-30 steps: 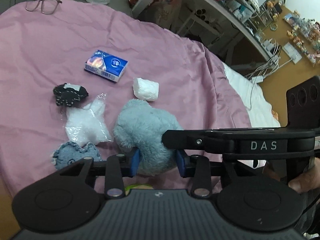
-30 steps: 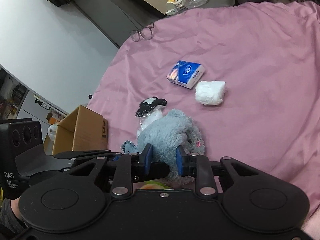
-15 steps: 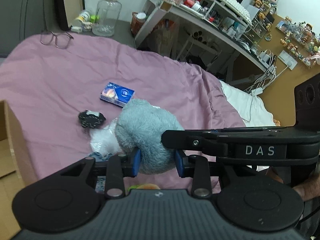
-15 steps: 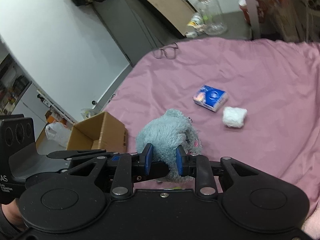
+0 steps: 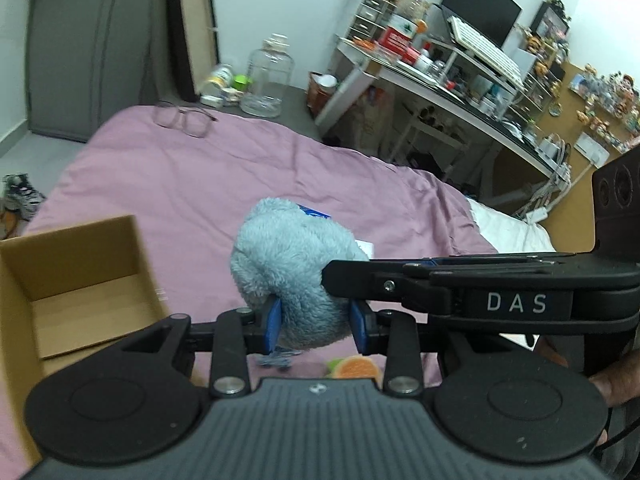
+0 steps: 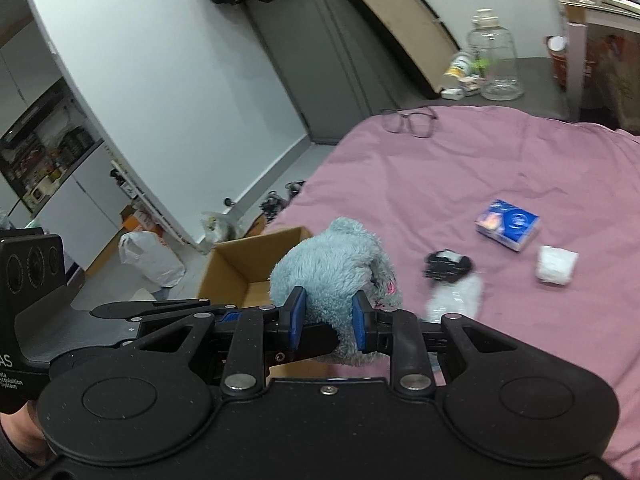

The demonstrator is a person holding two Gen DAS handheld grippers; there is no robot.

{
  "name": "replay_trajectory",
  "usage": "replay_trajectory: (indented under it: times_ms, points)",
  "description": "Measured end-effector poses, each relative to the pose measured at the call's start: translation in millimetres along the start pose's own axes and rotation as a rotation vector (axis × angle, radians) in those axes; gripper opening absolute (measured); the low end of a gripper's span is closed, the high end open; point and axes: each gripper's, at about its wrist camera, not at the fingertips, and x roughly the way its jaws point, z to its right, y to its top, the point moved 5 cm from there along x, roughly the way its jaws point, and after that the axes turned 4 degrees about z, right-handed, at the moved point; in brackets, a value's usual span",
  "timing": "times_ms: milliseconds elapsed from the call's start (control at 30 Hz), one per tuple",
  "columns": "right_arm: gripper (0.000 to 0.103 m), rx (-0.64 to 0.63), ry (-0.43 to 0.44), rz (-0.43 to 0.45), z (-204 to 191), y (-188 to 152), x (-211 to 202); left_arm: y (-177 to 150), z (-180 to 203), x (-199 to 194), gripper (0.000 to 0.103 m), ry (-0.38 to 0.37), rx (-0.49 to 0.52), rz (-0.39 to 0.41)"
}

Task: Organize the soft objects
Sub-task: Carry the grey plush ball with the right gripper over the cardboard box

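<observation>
Since a second ago the fluffy grey-blue plush toy [image 5: 296, 264] has risen off the pink bedspread [image 6: 500, 168], pinched in both left gripper [image 5: 316, 322] and right gripper [image 6: 326, 316] jaws, near the empty brown cardboard box [image 5: 76, 276]; other soft items remain.

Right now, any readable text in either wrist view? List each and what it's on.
"DAS": white letters on the black body of the right gripper, seen in the left wrist view.
"AS": the cut-off end of a white label on the black left gripper, right wrist view; the small print under it is unreadable.
Blue tissue pack: print blurred.
Red desk box: unreadable.
</observation>
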Motion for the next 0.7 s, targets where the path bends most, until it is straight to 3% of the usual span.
replay_trajectory:
  times_ms: [333, 700]
  points:
    - [0.025, -0.068, 0.077, -0.019, -57.9, 2.9, 39.4, -1.1, -56.7, -42.1, 0.034, 0.079, -0.064, 0.058]
    - [0.026, -0.081, 0.078, -0.057, -81.5, -1.9, 89.2, -8.0, -114.9, -41.7, 0.034, 0.118, -0.119, 0.051]
